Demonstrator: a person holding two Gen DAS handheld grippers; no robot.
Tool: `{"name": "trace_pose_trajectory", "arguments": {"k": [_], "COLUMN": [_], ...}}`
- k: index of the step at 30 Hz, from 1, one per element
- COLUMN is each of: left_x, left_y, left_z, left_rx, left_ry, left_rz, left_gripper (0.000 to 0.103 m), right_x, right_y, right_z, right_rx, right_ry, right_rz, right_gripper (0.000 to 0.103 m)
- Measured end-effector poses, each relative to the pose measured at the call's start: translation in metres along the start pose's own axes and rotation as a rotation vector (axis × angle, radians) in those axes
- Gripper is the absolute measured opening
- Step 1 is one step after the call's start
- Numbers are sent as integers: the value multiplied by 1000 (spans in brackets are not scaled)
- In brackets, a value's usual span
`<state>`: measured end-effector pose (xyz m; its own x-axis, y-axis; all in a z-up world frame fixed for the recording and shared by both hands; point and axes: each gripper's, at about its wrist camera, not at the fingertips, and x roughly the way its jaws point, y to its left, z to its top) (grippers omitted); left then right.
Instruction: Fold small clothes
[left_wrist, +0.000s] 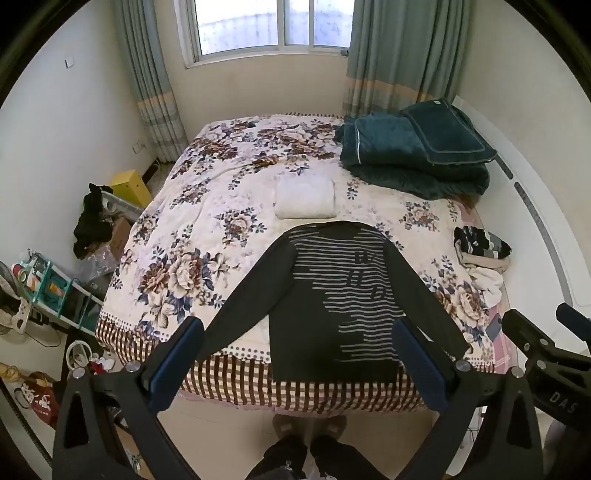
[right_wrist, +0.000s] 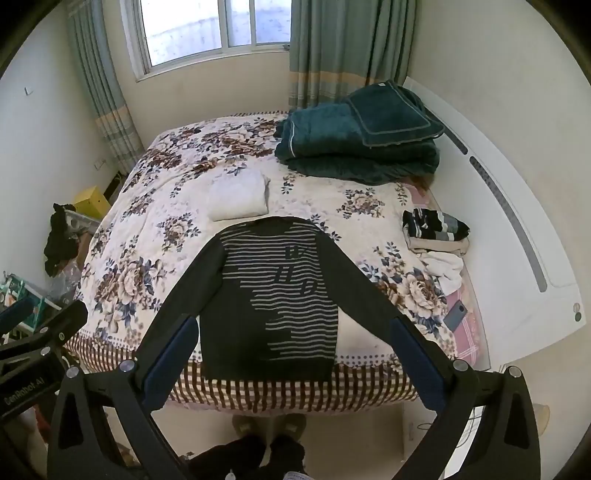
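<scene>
A dark long-sleeved top with grey stripes (left_wrist: 340, 291) (right_wrist: 280, 295) lies flat on the flowered bed (left_wrist: 207, 229) (right_wrist: 147, 229), sleeves spread, hem hanging over the near edge. My left gripper (left_wrist: 297, 362) hovers above the near edge with jaws wide open and nothing between them. My right gripper (right_wrist: 291, 360) also hangs open and empty over the hem. A folded white garment (left_wrist: 304, 197) (right_wrist: 238, 199) rests just beyond the top's collar. A small heap of unfolded clothes (left_wrist: 480, 254) (right_wrist: 436, 236) lies at the bed's right side. The right gripper (left_wrist: 546, 339) shows at the left view's right edge.
Folded teal blankets (left_wrist: 417, 151) (right_wrist: 362, 136) sit at the far right of the bed. A phone (right_wrist: 454, 314) lies near the right edge. Shelves, bags and boxes (left_wrist: 55, 288) crowd the floor on the left. The person's feet (left_wrist: 308, 428) stand at the bed's foot.
</scene>
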<state>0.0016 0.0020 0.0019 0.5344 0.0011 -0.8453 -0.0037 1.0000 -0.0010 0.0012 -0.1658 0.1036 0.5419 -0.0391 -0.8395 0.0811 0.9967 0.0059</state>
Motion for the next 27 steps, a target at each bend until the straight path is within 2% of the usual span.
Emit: {"name": "trace_pose_trajectory", "arguments": {"k": [27], "left_x": [-10], "left_y": [2], "left_z": [0], "left_rx": [-4], "left_ry": [-19], "left_rz": [0], "left_gripper": [103], "right_x": [-10], "right_y": [5], "right_z": [4], "right_rx": [-3], "right_ry": [-17], "right_rz": [-6], "right_gripper": [103]}}
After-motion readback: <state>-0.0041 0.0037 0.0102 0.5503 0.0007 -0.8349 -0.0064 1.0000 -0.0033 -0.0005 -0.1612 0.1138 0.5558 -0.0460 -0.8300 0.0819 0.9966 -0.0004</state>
